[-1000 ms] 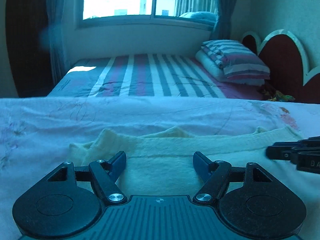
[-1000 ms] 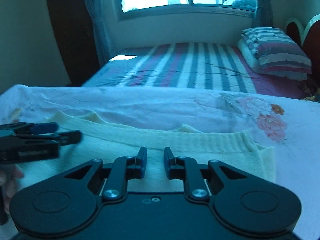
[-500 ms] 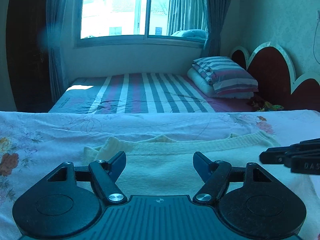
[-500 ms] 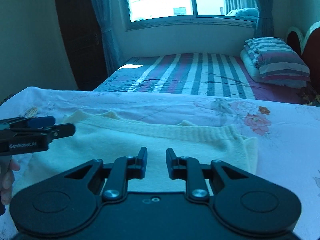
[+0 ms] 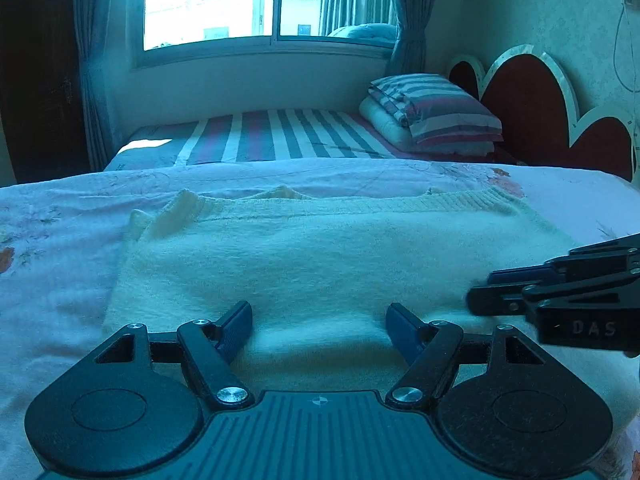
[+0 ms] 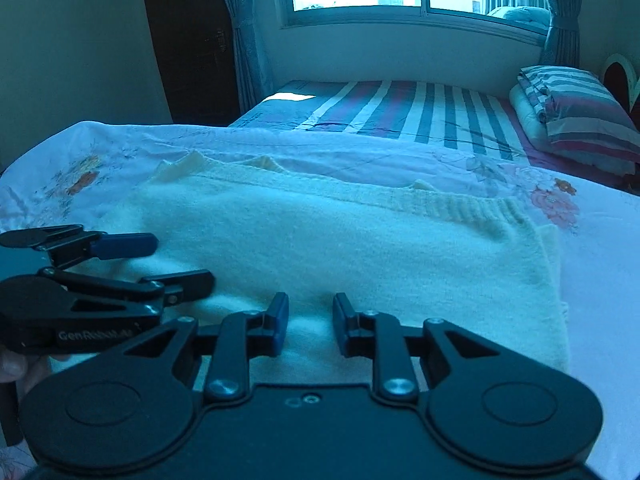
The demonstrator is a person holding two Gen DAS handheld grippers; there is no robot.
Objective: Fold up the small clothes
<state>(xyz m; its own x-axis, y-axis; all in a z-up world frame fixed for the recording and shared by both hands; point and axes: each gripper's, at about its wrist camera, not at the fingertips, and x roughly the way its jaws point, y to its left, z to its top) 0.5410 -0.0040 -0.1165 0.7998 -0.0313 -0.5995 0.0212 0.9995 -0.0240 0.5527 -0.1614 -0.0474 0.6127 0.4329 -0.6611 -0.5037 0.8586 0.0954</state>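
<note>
The cream sweater (image 5: 320, 256) lies flat on the floral sheet (image 5: 60, 240) of the near bed, already folded into a broad rectangle, its ribbed band (image 6: 472, 208) running along the far edge and a bit of sleeve or cuff poking out at the far left corner. The step in hand looks like the approach for another fold: both tools sit low over the near edge of the knit, neither gripping it. The left hand-held gripper (image 5: 320, 320) stands wide, nothing between its fingers; the right hand-held gripper (image 6: 310, 322) shows a narrow gap that is opening slightly, with only the fabric beneath it, not pinched. The next move probably calls for each to pinch the near edge or a side edge through all layers and carry it across evenly. The knit looks soft, fuzzy and thick, so it may bunch or slip.
</note>
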